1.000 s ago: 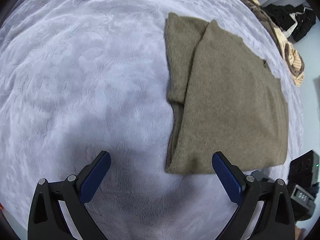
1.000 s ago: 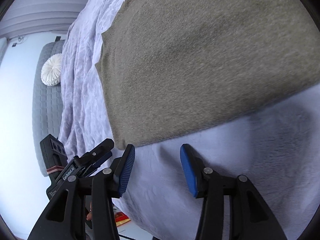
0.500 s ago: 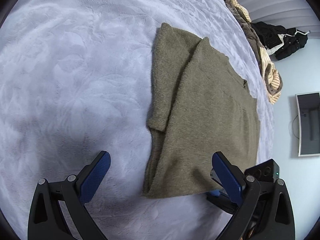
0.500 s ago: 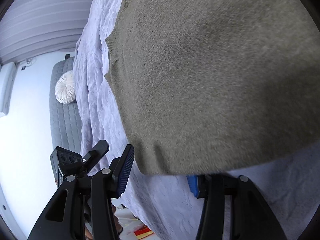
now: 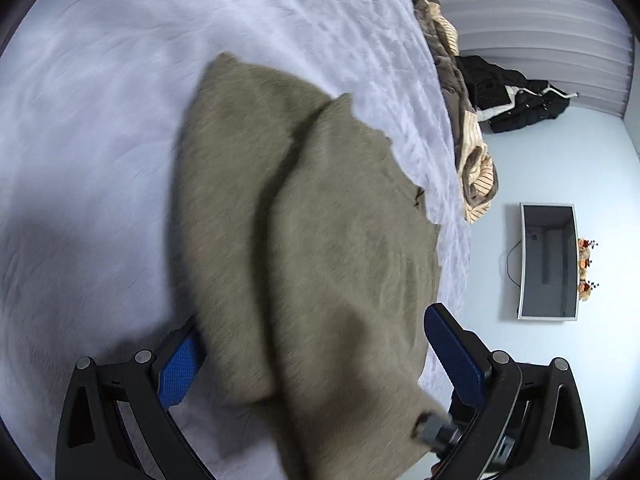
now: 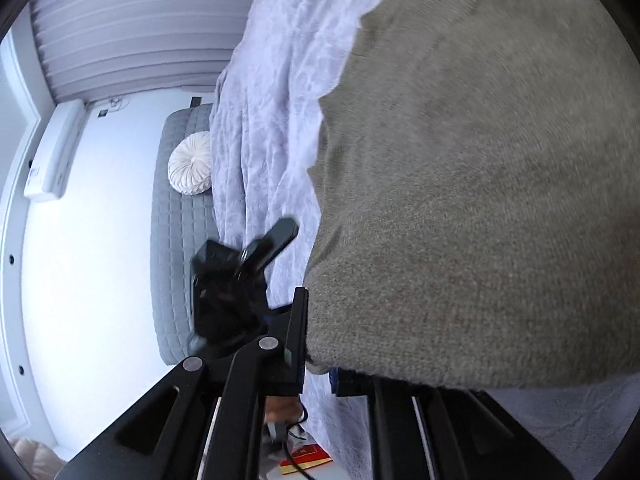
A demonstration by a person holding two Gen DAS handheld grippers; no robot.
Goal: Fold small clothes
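The left gripper (image 5: 316, 360) points forward and down over the bed, its blue-padded jaws spread wide; the near end of the olive-brown sweater (image 5: 304, 248) lies between them, hiding part of the left pad, and neither pad visibly presses on the knit. The right gripper (image 6: 316, 364) comes in low at the bed's side edge, angled slightly down, and its jaws have just been closing: they now stand nearly together, pinching the sweater's near hem, whose edge drapes over the fingertips and covers the right one. The sweater lies on the pale lavender bedspread (image 5: 120, 140), folded lengthwise, with one panel laid over the other along a shadowed diagonal crease; its fuzzy surface is blurred in both views. Beyond it, at the bed's far edge, sits a pile of striped and brown clothes (image 5: 472, 152), with a dark jacket (image 5: 516, 92) past that. A wall-mounted screen (image 5: 548, 264) shows on the right.
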